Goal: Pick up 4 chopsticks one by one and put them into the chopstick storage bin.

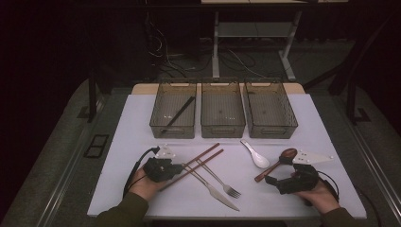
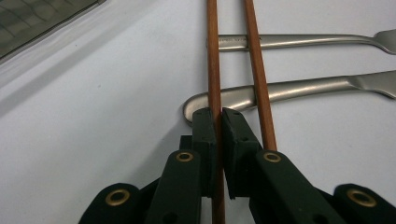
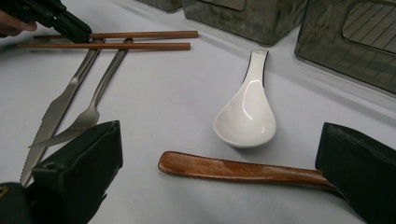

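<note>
Two brown chopsticks [image 1: 203,158] lie side by side across the handles of a knife [image 1: 215,191] and a fork [image 1: 222,182] on the white table [image 1: 137,118]. My left gripper [image 2: 218,116] is shut on the left chopstick [image 2: 214,70]; the other chopstick [image 2: 259,70] lies free just beside the jaws. In the high view that gripper [image 1: 178,168] sits at the chopsticks' near end. My right gripper [image 3: 219,140] stands open, jaws wide on either side of a wooden spoon [image 3: 233,169]. A white ceramic spoon [image 3: 247,112] lies just beyond it.
Three grey mesh bins [image 1: 222,111] stand in a row at the back of the table; the left bin [image 1: 163,118] holds a black stick [image 1: 182,111]. Table legs and cables are on the floor behind.
</note>
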Motion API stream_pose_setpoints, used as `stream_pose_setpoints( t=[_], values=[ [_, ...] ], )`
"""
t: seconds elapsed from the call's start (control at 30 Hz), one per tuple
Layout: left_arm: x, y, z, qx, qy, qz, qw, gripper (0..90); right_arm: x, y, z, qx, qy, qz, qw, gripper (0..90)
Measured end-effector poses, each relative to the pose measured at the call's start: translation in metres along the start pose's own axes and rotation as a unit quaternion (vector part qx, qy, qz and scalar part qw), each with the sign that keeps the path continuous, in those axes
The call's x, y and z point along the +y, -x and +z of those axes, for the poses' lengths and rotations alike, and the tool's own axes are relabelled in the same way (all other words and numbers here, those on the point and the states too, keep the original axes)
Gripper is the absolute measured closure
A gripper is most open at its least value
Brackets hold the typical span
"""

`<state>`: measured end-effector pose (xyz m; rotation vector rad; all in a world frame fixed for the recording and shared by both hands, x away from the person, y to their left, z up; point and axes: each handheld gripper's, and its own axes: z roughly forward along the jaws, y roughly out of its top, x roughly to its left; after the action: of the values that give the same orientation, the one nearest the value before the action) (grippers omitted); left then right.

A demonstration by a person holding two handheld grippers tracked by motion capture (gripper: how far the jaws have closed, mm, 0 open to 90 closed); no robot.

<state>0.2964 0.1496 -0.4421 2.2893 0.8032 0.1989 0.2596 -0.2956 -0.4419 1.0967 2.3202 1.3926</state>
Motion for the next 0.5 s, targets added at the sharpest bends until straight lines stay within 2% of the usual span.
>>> stream_pose_setpoints(
  t=[0.23,0.5],
  values=[
    [0.0007,0.0005,-0.0011,-0.004,-0.001,0.001,1.0000,83.6,0.0000,0.0001,-0.0002,0.000,0.000,0.000,1.0000,0.5],
    [0.0013,-0.0014,-0.0058,-0.010,0.009,0.001,0.9999,83.6,0.0000,0.0000,-0.0001,0.001,0.000,-0.001,1.0000,0.5]
  ],
)
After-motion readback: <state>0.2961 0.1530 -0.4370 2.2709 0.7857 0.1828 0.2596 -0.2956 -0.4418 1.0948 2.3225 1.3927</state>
